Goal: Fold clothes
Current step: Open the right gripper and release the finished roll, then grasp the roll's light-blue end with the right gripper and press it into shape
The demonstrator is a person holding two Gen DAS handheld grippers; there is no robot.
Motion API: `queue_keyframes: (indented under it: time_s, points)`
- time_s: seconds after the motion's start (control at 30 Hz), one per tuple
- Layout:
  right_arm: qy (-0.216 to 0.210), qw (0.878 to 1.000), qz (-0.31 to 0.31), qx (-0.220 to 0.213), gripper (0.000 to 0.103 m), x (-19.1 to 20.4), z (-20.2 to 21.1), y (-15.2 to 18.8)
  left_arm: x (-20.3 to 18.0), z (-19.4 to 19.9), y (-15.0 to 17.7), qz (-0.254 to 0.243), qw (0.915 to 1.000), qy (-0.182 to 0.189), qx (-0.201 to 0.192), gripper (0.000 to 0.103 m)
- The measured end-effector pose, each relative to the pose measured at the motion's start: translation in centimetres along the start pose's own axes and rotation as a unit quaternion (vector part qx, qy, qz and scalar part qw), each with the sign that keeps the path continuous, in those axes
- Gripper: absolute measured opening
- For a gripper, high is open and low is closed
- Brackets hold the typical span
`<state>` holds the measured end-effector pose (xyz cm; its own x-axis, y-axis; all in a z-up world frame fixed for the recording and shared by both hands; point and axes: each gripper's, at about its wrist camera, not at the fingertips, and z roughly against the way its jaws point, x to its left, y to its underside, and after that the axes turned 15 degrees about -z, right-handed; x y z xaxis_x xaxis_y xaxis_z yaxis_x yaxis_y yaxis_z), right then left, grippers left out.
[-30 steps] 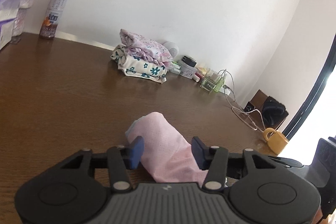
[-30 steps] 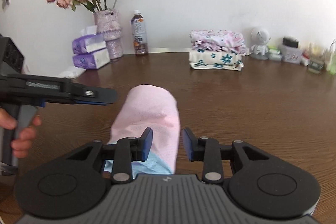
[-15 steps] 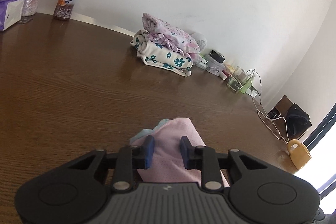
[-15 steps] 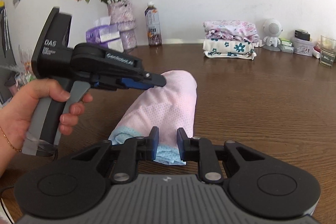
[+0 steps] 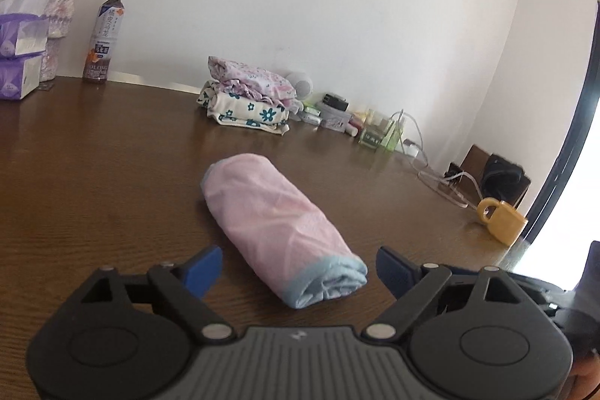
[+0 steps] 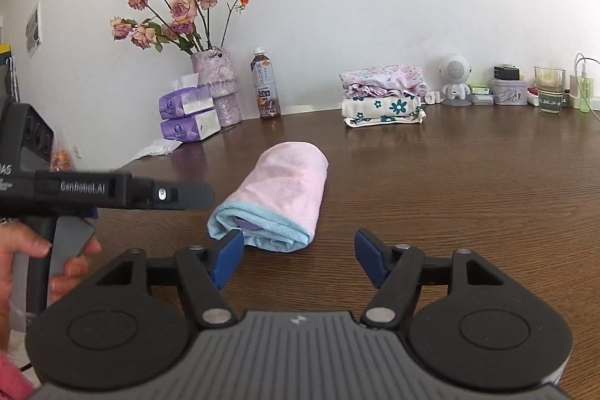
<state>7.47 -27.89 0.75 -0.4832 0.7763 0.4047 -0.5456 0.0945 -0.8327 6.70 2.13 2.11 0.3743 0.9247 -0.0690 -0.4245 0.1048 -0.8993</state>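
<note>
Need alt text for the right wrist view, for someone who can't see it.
A folded pink garment lies on the brown table just ahead of the open right tool, untouched. The left tool reaches in from the left, and a stack of folded clothes sits by the wall.

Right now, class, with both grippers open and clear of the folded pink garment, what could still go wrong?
1. The pink garment is a loose fold; its blue hem layers gape at the near end, so a nudge may unfold it.
2. The right gripper has one fingertip close to that hem and could snag it.
3. Carried to the folded stack, it may topple it.
</note>
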Motion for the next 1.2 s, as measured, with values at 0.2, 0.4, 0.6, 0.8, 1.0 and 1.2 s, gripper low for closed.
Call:
queue_keyframes:
  time_s: [0.2, 0.4, 0.6, 0.8, 1.0, 1.2]
  points:
    - [0.030, 0.998, 0.048, 0.005, 0.067, 1.1, -1.7, -0.4, -1.2, -0.8, -0.2, -0.029, 0.9993, -0.021, 0.009, 0.083]
    - [0.038, 0.994, 0.085, 0.049, 0.056, 1.6, -4.2, -0.8, -2.9, -2.0, -0.7, -0.103, 0.9928, -0.046, 0.039, 0.064]
    - [0.013, 0.991, 0.083, 0.099, 0.045, 1.6, -5.8, -1.5, -4.0, -2.9, -0.6, -0.158, 0.9836, -0.060, 0.062, 0.045]
    - [0.028, 0.986, 0.124, 0.105, 0.043, 2.2, -6.7, -2.3, -4.2, -3.0, -0.5, -0.171, 0.9810, -0.064, 0.065, 0.039]
    - [0.024, 0.978, 0.170, 0.122, 0.038, 3.3, -7.8, -1.9, -4.0, -3.1, -0.6, -0.174, 0.9800, -0.068, 0.069, 0.035]
    - [0.025, 0.972, 0.203, 0.115, 0.009, 4.3, -8.3, -1.7, -3.4, -3.9, -1.1, -0.191, 0.9762, -0.072, 0.072, 0.010]
